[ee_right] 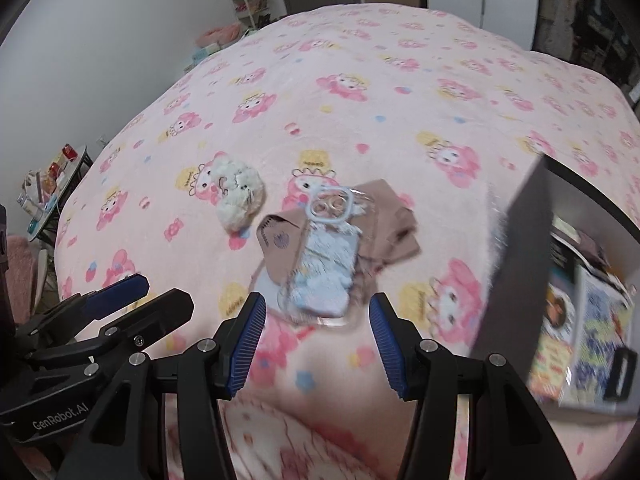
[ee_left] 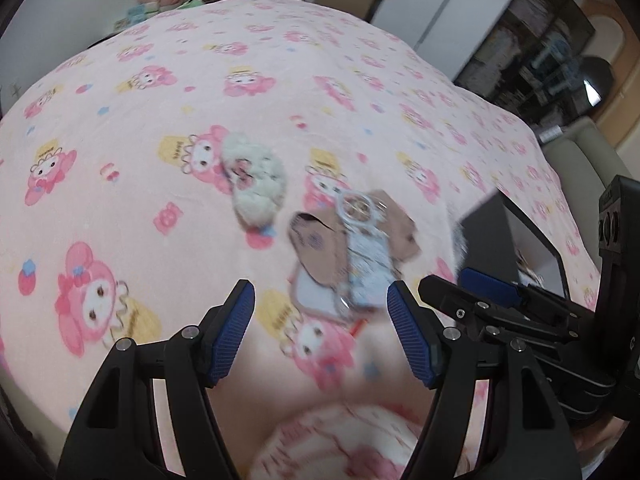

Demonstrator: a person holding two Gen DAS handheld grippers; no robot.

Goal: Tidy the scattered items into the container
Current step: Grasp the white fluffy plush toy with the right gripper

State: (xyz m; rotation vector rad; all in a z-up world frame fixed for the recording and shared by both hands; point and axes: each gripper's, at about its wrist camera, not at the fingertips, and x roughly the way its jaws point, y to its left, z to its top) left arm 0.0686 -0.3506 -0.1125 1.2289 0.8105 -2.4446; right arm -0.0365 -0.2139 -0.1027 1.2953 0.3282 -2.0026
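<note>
A fluffy light-blue phone case lies on a brown folded cloth on the pink patterned bed; both show in the left wrist view, the case over the cloth. A cream plush toy lies just left of them, also in the left wrist view. The black container stands at the right with books inside. My right gripper is open and empty, just short of the case. My left gripper is open and empty, close before the pile.
The pink blanket covers the whole bed. A small side table with clutter stands off the left edge. Shelves and a white cabinet stand beyond the far side. The container's edge shows beside my right gripper.
</note>
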